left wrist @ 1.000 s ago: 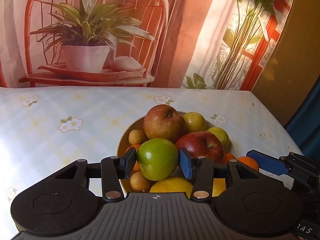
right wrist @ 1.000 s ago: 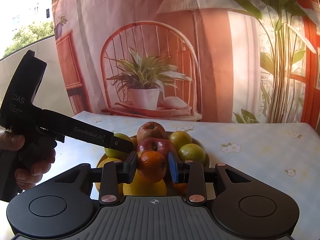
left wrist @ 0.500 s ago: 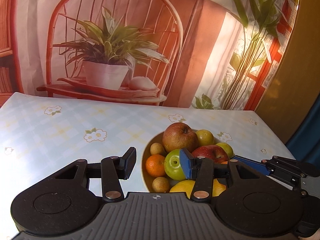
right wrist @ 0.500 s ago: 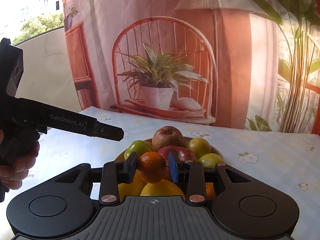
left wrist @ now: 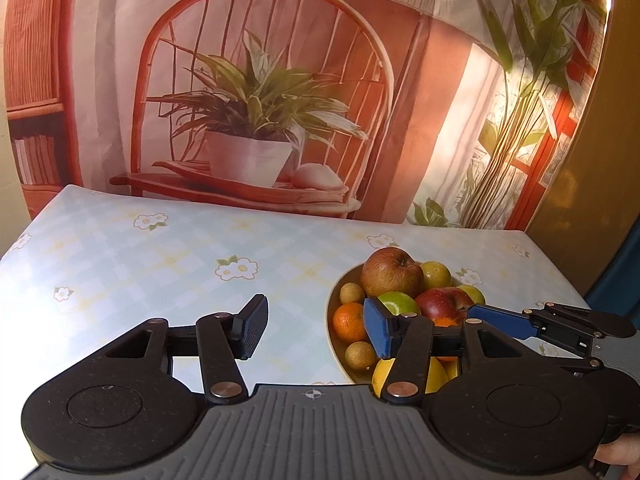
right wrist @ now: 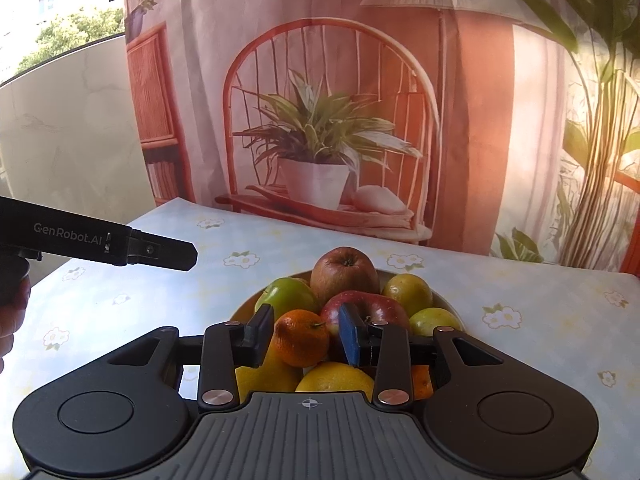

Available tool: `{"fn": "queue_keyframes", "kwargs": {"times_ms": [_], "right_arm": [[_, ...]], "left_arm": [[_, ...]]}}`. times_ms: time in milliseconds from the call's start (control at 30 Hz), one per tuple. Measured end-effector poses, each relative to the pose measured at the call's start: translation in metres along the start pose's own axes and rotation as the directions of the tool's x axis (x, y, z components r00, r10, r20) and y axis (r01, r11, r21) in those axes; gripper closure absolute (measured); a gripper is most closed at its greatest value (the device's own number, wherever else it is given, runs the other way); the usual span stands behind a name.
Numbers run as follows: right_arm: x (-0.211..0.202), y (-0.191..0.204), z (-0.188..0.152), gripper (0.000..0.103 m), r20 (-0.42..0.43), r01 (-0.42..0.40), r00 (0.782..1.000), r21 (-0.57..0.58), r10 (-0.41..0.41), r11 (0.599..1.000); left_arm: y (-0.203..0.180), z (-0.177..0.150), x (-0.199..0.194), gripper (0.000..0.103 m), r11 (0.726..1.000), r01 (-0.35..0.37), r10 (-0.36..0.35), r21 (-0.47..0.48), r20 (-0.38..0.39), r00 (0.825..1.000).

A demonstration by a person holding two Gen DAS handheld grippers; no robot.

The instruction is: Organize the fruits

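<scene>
A cream bowl (left wrist: 329, 312) (right wrist: 240, 312) is piled with fruit: a brownish apple (left wrist: 390, 272) (right wrist: 344, 274), a red apple (left wrist: 440, 304), a green apple (left wrist: 398, 302) (right wrist: 286, 294), lemons and small round fruits. My left gripper (left wrist: 316, 324) hangs left of the bowl, its jaws opening with only tablecloth between them. My right gripper (right wrist: 306, 332) holds an orange (right wrist: 300, 338) just above the lemons (right wrist: 334, 378) at the bowl's near side. Its jaws are starting to open, and the orange sits against the black pad and close to the blue one. The right gripper's blue finger (left wrist: 500, 322) shows beside the bowl.
The table wears a pale checked cloth with flowers (left wrist: 236, 268), bare to the left of the bowl. A printed backdrop of a chair and potted plant (right wrist: 316, 140) hangs behind the far edge. A hand (right wrist: 12, 312) holds the left gripper's body (right wrist: 100, 240) at the left.
My left gripper has let go of the green apple, which now lies in the bowl. It has drawn back left and upward, jaws wider. The right gripper keeps the orange over the bowl.
</scene>
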State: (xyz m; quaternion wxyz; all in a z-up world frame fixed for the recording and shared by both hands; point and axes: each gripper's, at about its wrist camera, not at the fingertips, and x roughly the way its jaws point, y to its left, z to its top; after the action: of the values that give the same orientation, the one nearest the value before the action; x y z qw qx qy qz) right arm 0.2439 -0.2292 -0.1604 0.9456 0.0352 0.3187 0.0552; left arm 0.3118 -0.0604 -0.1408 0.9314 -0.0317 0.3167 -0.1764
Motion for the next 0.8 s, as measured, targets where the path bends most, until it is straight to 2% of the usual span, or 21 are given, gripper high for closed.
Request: {"fn": "queue_keyframes", "kwargs": {"times_ms": [133,233,400,433,500,567,667,800], "right_arm": [[-0.013,0.005,0.004,0.062,0.001,0.007,1.000,-0.010,-0.007,1.000],[-0.026,0.007,0.007,0.052,-0.010,0.014,1.000,0.000,-0.014,1.000],[-0.055,0.012,0.012,0.027,-0.007,0.066,0.998,-0.009,-0.066,0.998],[-0.063,0.013,0.013,0.023,-0.010,0.076,0.997,-0.003,-0.076,0.997],[-0.077,0.013,0.015,0.008,-0.015,0.102,0.995,0.010,-0.102,0.995],[-0.093,0.013,0.016,0.000,-0.004,0.123,0.992,0.029,-0.123,0.992],[-0.119,0.014,0.020,0.000,0.017,0.150,0.988,0.071,-0.151,0.986],[-0.150,0.016,0.025,0.000,0.024,0.170,0.984,0.111,-0.174,0.979]], "left_arm": [[-0.002,0.000,-0.015,0.038,1.000,-0.007,0.006,0.014,0.010,1.000],[-0.006,0.001,-0.029,0.031,1.000,0.004,-0.004,0.024,0.026,1.000],[-0.013,0.002,-0.063,0.016,0.998,-0.027,0.022,0.060,0.083,0.996],[-0.014,0.003,-0.070,0.014,0.997,-0.034,0.028,0.064,0.093,0.995],[-0.016,0.003,-0.084,0.011,0.996,-0.046,0.038,0.070,0.105,0.994],[-0.018,0.004,-0.098,0.011,0.996,-0.049,0.041,0.071,0.112,0.993],[-0.019,0.005,-0.121,0.010,0.997,-0.049,0.041,0.063,0.125,0.991],[-0.023,0.006,-0.148,0.009,0.993,-0.091,0.084,0.076,0.089,0.992]]}}
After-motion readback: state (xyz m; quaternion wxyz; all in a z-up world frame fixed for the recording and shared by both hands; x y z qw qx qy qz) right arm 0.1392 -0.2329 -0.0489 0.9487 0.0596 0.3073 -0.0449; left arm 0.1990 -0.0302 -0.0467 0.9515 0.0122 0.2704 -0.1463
